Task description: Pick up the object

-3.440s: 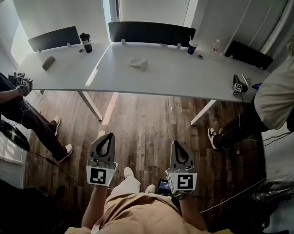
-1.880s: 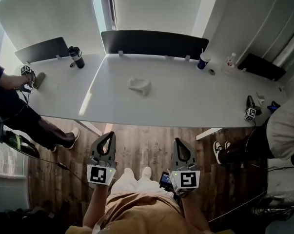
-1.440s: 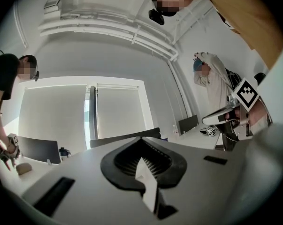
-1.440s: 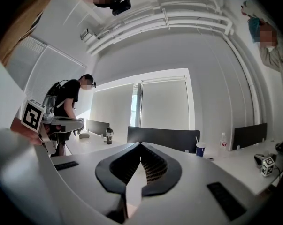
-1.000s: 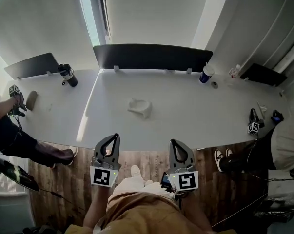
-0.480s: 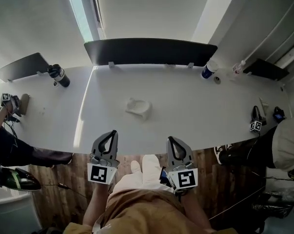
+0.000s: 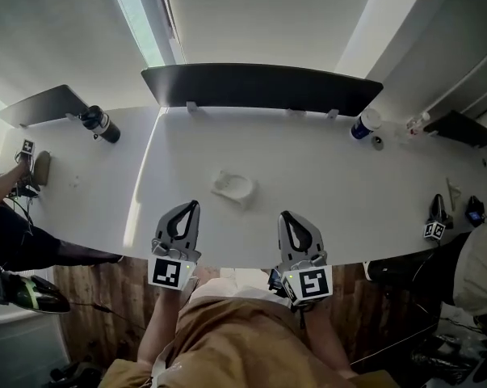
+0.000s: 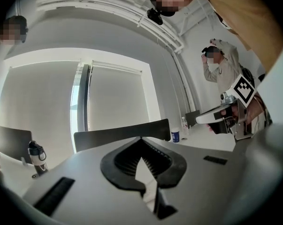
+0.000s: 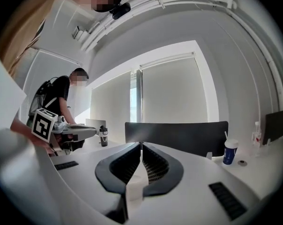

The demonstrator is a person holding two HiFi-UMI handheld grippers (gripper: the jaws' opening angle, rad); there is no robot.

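Right under your two claws, the near edge of the white table (image 7: pixel 348 184) cuts across. So both are just poking over the tabletop, with wood floor (image 7: pixel 94 285) behind them. There's loads of bare table ahead. The white object (image 7: pixel 233 187) sits out front, between the two claws' lines and a bit nearer the left gripper (image 7: pixel 194 204), touching nothing. Past it a dark partition (image 7: pixel 259 83) runs along the far edge. Way off to the left claw's left is a dark bottle (image 7: pixel 98 124), and well off to the right of the right gripper (image 7: pixel 285 214) is a blue cup (image 7: pixel 363 125).

You've got both claws side by side and apart, pointing forward across the tabletop rather than down at it. The left one's jaws are pressed fully together with nothing in them. Same on the right: tips meeting, empty.

Only the head view shows the object clearly; I can't make it out in either gripper view. The left gripper view catches your right claw off to its side, plus a person in a light hoodie (image 8: pixel 219 74) standing beyond. The right gripper view shows your left claw and a person in a dark top (image 9: pixel 61 97) beside the table.
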